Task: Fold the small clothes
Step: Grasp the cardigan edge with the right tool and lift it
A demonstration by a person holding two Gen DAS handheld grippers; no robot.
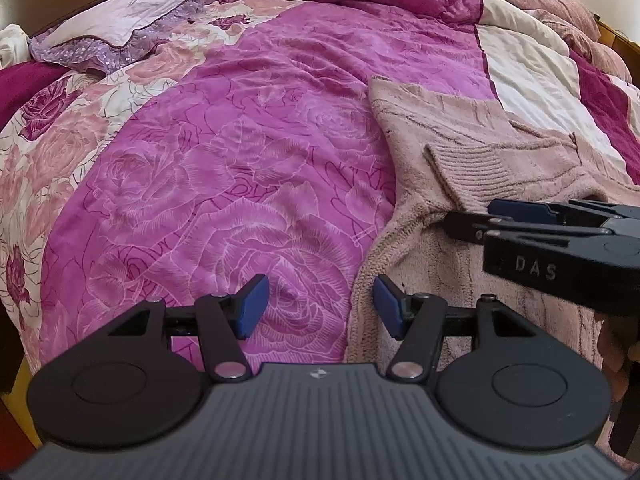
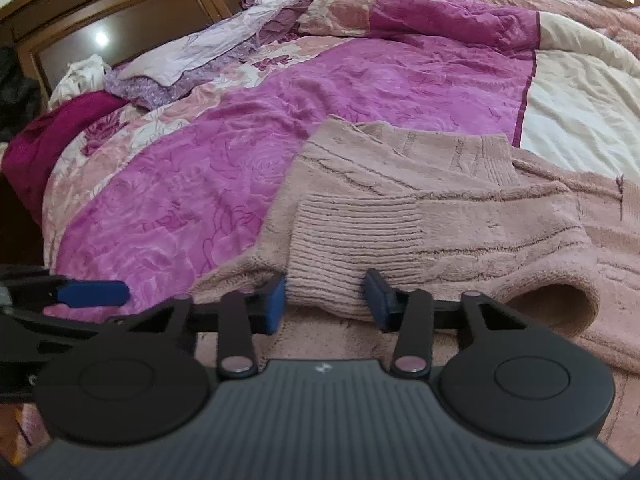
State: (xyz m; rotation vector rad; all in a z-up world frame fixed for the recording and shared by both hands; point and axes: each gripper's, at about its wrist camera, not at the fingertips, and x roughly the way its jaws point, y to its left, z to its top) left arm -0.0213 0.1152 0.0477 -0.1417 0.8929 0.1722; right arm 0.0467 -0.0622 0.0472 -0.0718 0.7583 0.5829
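Observation:
A dusty-pink knitted sweater point(image 1: 460, 128) point(image 2: 440, 152) lies flat on the bed, one sleeve folded across its body. The sleeve's ribbed cuff point(image 2: 352, 236) point(image 1: 468, 168) points toward me. My right gripper point(image 2: 326, 300) point(image 1: 472, 216) has the end of that cuff filling the gap between its blue pads, which press on both sides. My left gripper point(image 1: 320, 304) stands open just left of it, over the sweater's left edge and the magenta quilt, with nothing between its fingers. One of its blue pads point(image 2: 92, 293) shows at the left of the right wrist view.
A magenta rose-patterned quilt point(image 1: 240, 140) covers the bed. Lilac pillows point(image 1: 120, 28) and crumpled bedding lie near the wooden headboard point(image 2: 160, 12). A white and pink blanket point(image 1: 532, 80) spreads to the right behind the sweater.

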